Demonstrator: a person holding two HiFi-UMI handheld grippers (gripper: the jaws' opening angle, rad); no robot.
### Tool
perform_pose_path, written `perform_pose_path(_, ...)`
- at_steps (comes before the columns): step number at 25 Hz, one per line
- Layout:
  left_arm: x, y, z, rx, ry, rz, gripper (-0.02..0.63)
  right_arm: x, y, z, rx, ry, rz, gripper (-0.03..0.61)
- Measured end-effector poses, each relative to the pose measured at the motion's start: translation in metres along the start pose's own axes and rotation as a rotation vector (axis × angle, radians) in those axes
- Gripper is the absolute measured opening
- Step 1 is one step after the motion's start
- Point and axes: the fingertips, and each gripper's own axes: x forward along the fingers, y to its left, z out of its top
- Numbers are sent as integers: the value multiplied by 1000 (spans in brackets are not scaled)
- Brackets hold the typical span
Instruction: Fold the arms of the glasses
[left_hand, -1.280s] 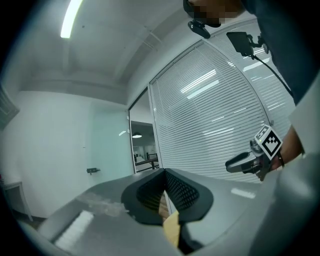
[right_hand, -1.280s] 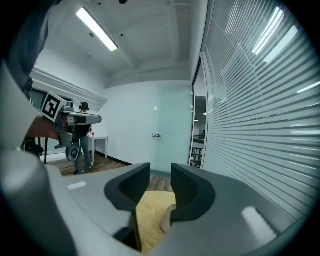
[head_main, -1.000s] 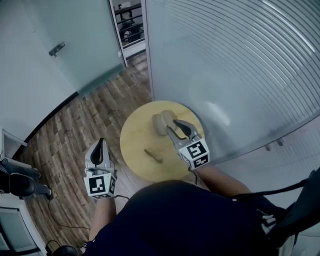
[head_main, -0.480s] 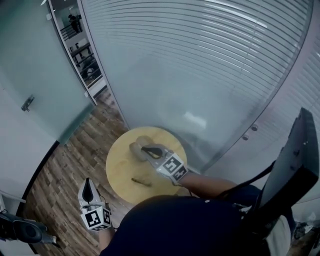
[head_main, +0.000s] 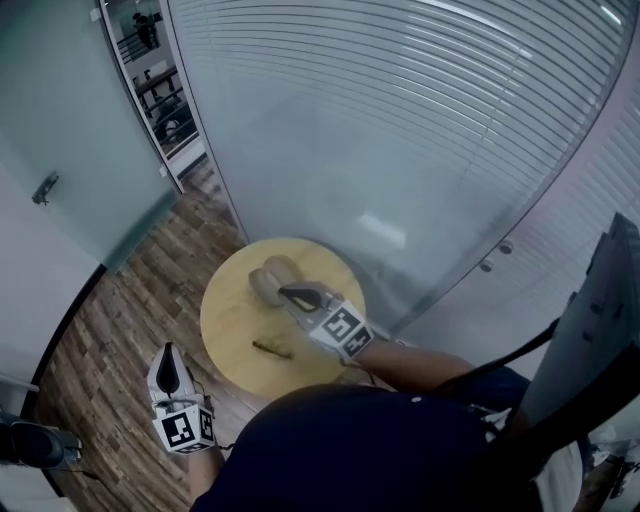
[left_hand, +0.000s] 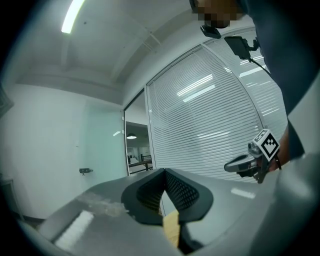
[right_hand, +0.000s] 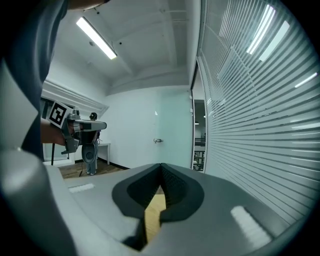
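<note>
While the right gripper (head_main: 285, 293) is just finishing closing on nothing and the left gripper (head_main: 168, 352) is hanging shut, the glasses (head_main: 272, 348) are looking light and fragile, wanting gentle pinching by an arm's tip.

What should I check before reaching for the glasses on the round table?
1. Glasses lie free on the round table: ok.
2. Arms already folded: cannot tell, too small.
3. Right gripper open for a grasp: not ok; its jaws have just closed, nothing between them, tips by the beige object.
4. Left gripper open: not ok; jaws together, empty.
5. Left gripper over the table: not ok; it hangs beside the rim, over the floor.
</note>
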Motion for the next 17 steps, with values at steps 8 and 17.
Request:
perform_pose_path(8, -19, -1, 19, -25, -2, 13, 2, -18, 15, 22, -16, 5, 12, 9)
perform_pose_path(17, -10, -5, 22, 7, -30, -33, 2, -25, 2, 16, -37, -36, -68, 9)
